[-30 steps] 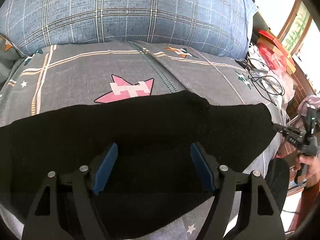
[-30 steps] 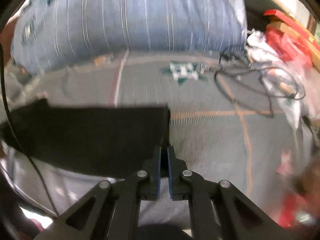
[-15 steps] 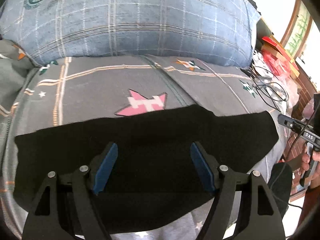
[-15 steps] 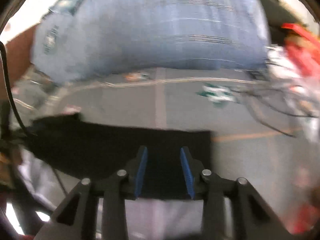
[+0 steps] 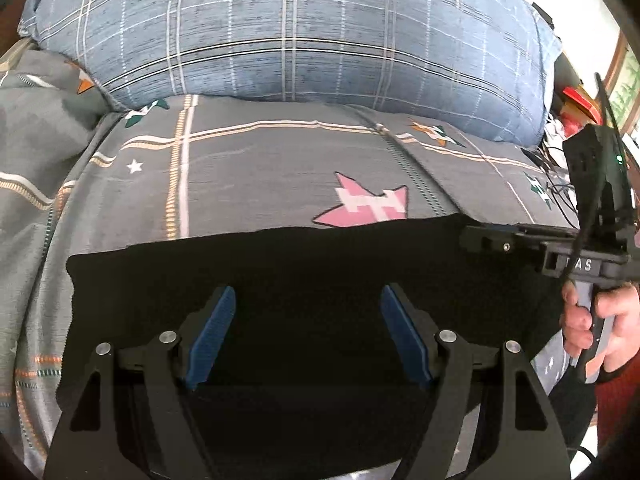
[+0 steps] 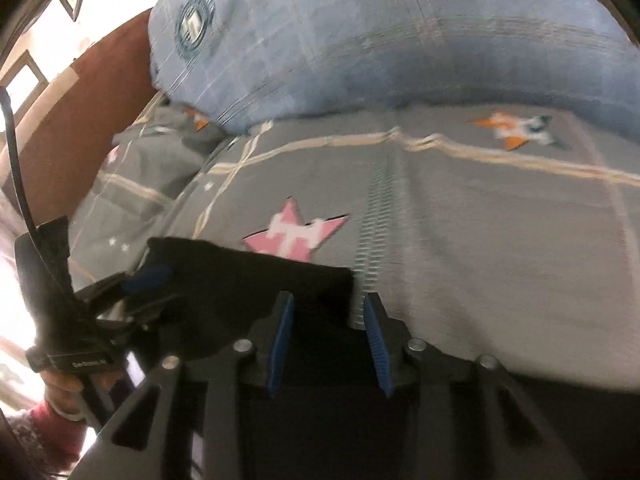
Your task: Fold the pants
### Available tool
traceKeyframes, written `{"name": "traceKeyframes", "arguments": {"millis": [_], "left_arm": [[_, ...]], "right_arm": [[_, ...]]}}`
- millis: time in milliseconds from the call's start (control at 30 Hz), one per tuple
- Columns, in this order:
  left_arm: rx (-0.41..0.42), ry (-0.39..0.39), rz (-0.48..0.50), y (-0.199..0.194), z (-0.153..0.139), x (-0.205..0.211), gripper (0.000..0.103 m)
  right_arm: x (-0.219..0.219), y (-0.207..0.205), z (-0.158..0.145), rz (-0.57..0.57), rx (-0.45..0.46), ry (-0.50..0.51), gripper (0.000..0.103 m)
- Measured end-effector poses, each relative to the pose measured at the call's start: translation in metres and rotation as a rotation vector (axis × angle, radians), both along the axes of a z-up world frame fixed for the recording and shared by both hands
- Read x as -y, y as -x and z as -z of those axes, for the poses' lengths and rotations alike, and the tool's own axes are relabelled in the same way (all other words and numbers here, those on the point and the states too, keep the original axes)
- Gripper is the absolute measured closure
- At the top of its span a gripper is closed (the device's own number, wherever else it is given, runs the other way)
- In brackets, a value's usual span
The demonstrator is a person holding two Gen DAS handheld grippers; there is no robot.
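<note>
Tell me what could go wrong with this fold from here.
1. Both grippers, left and right, are open, so nothing pins the pants; the fold could slacken or spring back.
2. The right gripper sits at the pants' right edge, one finger past it; closing there may catch the bedsheet too.
3. The pants lie near the bed's front edge, so a tug might slide them off.

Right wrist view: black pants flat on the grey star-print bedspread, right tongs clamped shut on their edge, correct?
Not quite. The right wrist view shows the right tongs open, blue pads apart over the black pants, which do lie on the grey star-print bedspread.
</note>
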State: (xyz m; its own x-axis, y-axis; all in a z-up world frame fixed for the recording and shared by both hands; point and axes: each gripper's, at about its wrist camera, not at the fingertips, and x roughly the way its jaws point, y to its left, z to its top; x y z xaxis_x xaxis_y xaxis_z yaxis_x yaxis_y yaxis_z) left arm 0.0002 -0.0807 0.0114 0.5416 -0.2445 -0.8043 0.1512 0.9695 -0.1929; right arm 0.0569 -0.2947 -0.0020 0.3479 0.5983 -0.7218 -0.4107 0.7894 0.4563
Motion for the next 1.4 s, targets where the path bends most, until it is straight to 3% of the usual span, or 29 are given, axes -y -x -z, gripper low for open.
{"name": "traceKeyframes", "arguments": {"millis": [100,167,400,533,633,867,1233,1400], "left_arm": [[0.0,0.002,-0.014,-0.005,0.002,-0.004,0.028],[0.008,0.003,-0.02,-0.005,0.002,-0.006,0.028],[0.016,-0.027,-0.03,-0.005,0.012,-0.004,0.028],[0.022,-0.015,-0.035,-0.001,0.005,-0.008,0.028],[0.038,-0.016,-0.052,-0.001,0.0,-0.014,0.028],[0.052,-0.019,-0.103,-0.007,-0.004,-0.024,0.028],[0.041,-0.047,-0.136,-0.024,0.01,-0.028,0.028],[0.046,-0.047,-0.143,-0.025,0.015,-0.029,0.024]], "right_arm": [[-0.012,0.001,-0.003,-0.027,0.037,0.01,0.095],[-0.006,0.0,-0.009,0.011,0.078,-0.007,0.096],[-0.001,0.0,0.012,0.109,0.087,-0.006,0.095],[0.007,0.01,-0.004,0.154,0.115,0.026,0.082],[0.007,0.025,-0.023,0.156,0.184,0.052,0.082],[-0.02,0.043,-0.039,0.09,0.247,0.029,0.082],[-0.059,0.023,0.002,0.073,0.174,0.026,0.083],[-0.06,0.018,0.005,0.095,0.178,0.008,0.085]]}}
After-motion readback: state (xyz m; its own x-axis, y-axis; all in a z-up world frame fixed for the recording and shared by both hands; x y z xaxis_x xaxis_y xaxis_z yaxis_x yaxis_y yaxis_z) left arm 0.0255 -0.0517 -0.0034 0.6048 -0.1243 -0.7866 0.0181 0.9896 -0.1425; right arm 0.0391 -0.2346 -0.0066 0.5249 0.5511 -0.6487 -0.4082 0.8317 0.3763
